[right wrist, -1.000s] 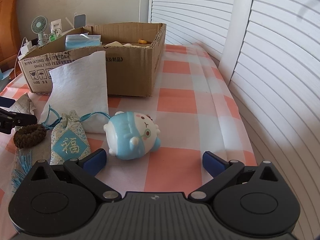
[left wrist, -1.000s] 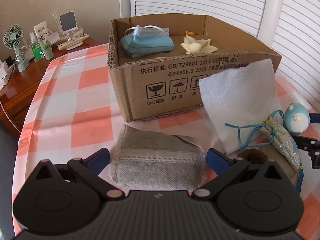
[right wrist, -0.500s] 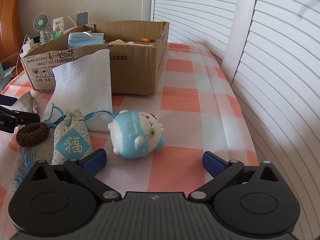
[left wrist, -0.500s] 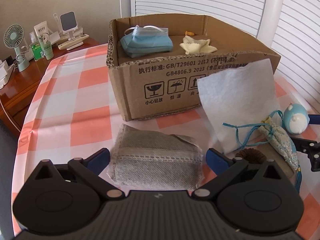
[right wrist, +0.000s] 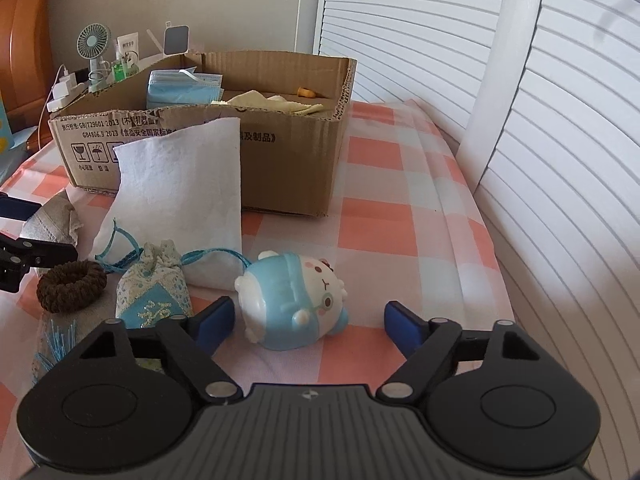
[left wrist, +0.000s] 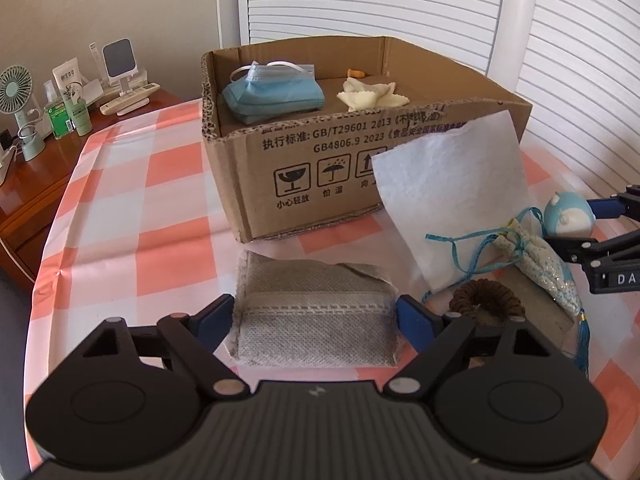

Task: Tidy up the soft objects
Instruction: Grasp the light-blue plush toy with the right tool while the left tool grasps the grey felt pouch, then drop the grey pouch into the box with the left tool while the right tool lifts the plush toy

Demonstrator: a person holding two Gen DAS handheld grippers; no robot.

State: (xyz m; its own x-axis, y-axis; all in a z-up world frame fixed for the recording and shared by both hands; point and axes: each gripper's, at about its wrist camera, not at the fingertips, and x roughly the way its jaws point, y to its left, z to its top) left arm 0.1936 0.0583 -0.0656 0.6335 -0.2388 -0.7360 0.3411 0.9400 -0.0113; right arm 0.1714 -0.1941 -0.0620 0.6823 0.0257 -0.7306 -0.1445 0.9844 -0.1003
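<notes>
A folded grey fabric pack [left wrist: 316, 312] lies flat on the checked tablecloth, between the fingers of my left gripper [left wrist: 315, 314]. Its jaws are closing and the blue pads have come up to the pack's side edges without squashing it. A blue and white plush toy [right wrist: 290, 304] lies on its side inside my right gripper [right wrist: 308, 320]. Those jaws are closing too, with a gap still showing at the right pad. An open cardboard box [left wrist: 320, 168] behind holds blue face masks [left wrist: 274, 94] and a cream cloth [left wrist: 372, 94].
A white tissue [left wrist: 452, 196] leans on the box front. A pale sachet with a blue cord [right wrist: 154, 292] and a brown hair scrunchie [right wrist: 72, 286] lie between the grippers. A side table [left wrist: 36, 184] with a fan and bottles stands at the left, white shutters [right wrist: 560, 160] at the right.
Both grippers' jaws have narrowed: the left pair has come in to the grey pack's edges, the right pair has drawn in around the plush toy. Nothing on the table has shifted.
</notes>
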